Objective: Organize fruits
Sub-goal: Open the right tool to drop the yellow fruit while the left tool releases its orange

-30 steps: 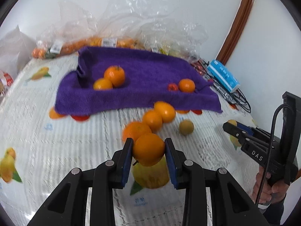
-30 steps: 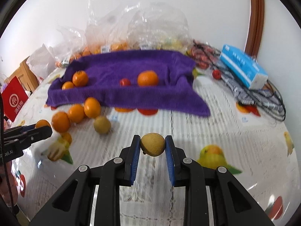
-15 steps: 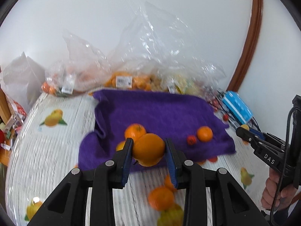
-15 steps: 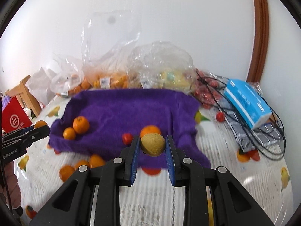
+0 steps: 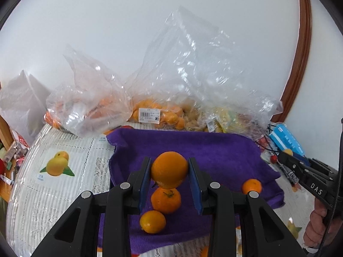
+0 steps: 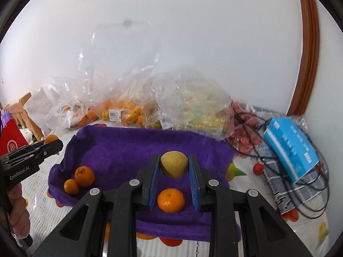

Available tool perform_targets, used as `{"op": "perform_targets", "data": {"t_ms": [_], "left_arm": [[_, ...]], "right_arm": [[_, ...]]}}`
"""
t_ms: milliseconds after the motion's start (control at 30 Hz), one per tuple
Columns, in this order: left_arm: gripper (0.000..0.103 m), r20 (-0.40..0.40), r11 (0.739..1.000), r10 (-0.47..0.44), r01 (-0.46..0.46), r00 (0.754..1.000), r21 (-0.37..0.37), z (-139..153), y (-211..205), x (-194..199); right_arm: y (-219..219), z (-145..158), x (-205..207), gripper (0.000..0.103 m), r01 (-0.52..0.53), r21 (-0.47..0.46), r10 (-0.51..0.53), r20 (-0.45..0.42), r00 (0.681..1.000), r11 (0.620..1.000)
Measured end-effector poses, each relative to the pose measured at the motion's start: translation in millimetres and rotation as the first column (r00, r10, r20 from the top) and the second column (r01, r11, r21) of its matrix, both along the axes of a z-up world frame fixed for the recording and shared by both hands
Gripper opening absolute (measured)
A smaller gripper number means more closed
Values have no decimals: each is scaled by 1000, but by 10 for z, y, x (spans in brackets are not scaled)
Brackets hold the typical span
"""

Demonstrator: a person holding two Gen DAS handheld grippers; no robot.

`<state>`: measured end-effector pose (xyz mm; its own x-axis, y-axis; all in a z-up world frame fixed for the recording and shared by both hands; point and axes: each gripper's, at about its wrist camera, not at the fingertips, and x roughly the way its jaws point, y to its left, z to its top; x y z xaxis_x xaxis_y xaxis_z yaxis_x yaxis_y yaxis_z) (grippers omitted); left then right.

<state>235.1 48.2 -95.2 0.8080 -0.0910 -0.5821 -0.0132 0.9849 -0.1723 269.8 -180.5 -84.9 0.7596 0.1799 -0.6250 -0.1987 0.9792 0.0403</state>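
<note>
A purple towel [image 5: 205, 150] [image 6: 120, 147] lies on the table. My left gripper [image 5: 169, 173] is shut on an orange [image 5: 169, 169], held above the towel's left part, over two oranges [image 5: 166, 200] [image 5: 152, 221] lying there. My right gripper [image 6: 174, 168] is shut on a yellow-brown pear [image 6: 174, 163], held above the towel's right part, over one orange [image 6: 171, 200]. The two left oranges also show in the right wrist view [image 6: 84, 176] [image 6: 71, 186]. The right orange shows in the left wrist view [image 5: 251, 186].
Clear plastic bags of fruit [image 5: 150, 113] [image 6: 193, 111] stand behind the towel against the wall. A blue box [image 6: 291, 147] and black cables [image 6: 300, 192] lie at the right. A small red fruit [image 6: 258, 168] lies beside the towel. A wooden chair [image 6: 23, 111] stands at the left.
Both grippers have risen and moved forward with their fruit, from over the loose fruit on the tablecloth to above the purple towel. Both stay shut.
</note>
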Motion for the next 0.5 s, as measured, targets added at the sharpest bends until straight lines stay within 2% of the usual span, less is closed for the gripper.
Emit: {"op": "perform_targets", "data": {"t_ms": [133, 200, 367, 500], "left_arm": [[32, -57, 1000, 14, -14, 998, 3, -261, 41, 67], [32, -90, 999, 14, -17, 996, -33, -345, 94, 90], [32, -99, 995, 29, -38, 995, -87, -388, 199, 73], [32, -116, 995, 47, -57, 992, -85, -437, 221, 94]], "right_arm": [[-66, -282, 98, 27, -9, 40, 11, -55, 998, 999], [-75, -388, 130, 27, -2, 31, 5, -75, 997, 1000], [-37, -501, 130, 27, 10, -12, -11, -74, 997, 1000], [-9, -570, 147, 27, 18, -31, -20, -70, 997, 999]]}}
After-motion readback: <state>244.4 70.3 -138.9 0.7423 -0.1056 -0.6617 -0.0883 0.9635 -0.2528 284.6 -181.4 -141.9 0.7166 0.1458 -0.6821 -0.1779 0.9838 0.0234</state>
